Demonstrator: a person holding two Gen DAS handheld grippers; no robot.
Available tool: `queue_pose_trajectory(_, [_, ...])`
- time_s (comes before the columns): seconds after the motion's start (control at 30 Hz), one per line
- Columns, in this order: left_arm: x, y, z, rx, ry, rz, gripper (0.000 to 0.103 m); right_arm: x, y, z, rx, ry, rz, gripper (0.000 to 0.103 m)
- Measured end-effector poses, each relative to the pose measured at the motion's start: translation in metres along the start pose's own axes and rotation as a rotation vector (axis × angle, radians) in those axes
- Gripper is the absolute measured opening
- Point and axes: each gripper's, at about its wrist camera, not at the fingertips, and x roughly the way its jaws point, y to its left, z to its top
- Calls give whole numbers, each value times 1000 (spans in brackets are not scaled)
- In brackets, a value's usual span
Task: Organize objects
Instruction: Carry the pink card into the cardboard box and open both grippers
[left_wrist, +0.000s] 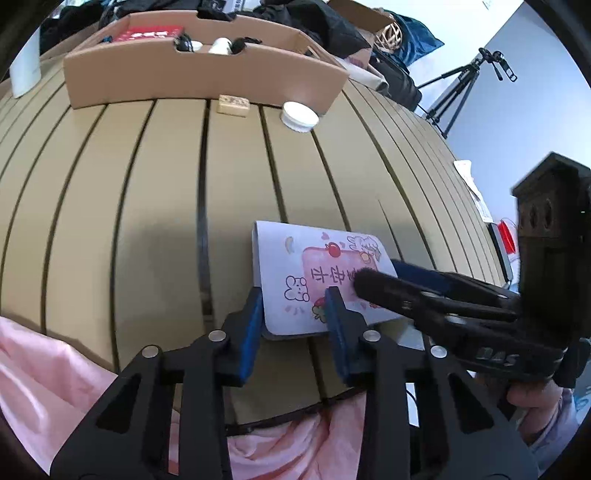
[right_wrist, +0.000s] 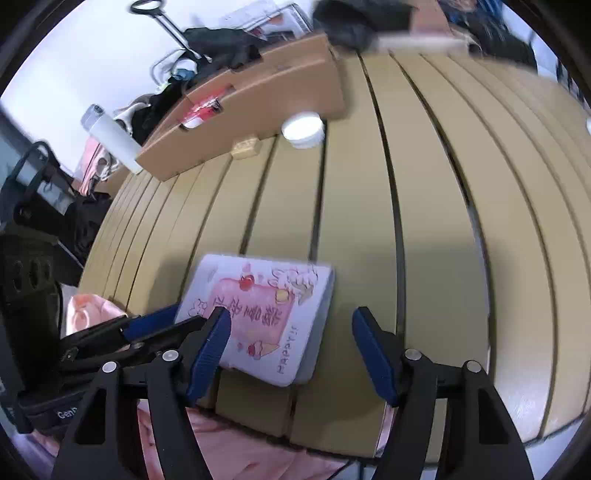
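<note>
Left wrist view showed the task partly done: the cardboard box (left_wrist: 192, 74) already held several items, while a small block (left_wrist: 232, 105), a white lid (left_wrist: 300, 116) and an illustrated notebook (left_wrist: 314, 280) remained on the slatted surface (left_wrist: 129, 221). The left gripper (left_wrist: 291, 317) straddled the notebook's near corner, jaws partly apart, contact not confirmed. The right gripper (right_wrist: 291, 343) stood with jaws well apart over the notebook, clamping nothing.
</note>
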Motion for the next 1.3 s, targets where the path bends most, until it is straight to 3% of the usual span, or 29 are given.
queue_pose_trajectory(0.13, [-7, -5, 4, -8, -31, 32, 29, -4, 14, 2, -53, -20, -39, 43])
queue_pose_trajectory(0.27, [-17, 2, 15, -66, -58, -46, 29, -20, 15, 16, -66, -63, -27, 40])
queue_pose_trajectory(0.4, [-34, 1, 47, -77, -113, -92, 29, -37, 20, 51, -86, -128, -9, 40])
queue_pose_trajectory(0.6, [-51, 3, 149, -30, -192, -107, 29, -50, 28, 142, -123, -227, 24, 40])
queue_pose_trajectory(0.73, [-28, 20, 212, -76, -168, -99, 29, -26, 19, 203, -88, -192, 42, 40])
queue_pose_trajectory(0.83, [-8, 27, 238, -68, -143, -58, 29, 2, 11, 239, -76, -139, 25, 40])
queue_pose_trajectory(0.97, [32, 46, 248, -105, -60, -35, 29, 37, 3, 263, -71, -67, -23, 40])
queue_pose_trajectory(1.13, [69, 53, 235, -117, 36, -52, 27, 69, -3, 259, -104, 5, -150, 40])
queue_pose_trajectory(1.3, [45, 47, 234, -91, -10, -28, 28, 54, 10, 255, -193, -31, -222, 40])
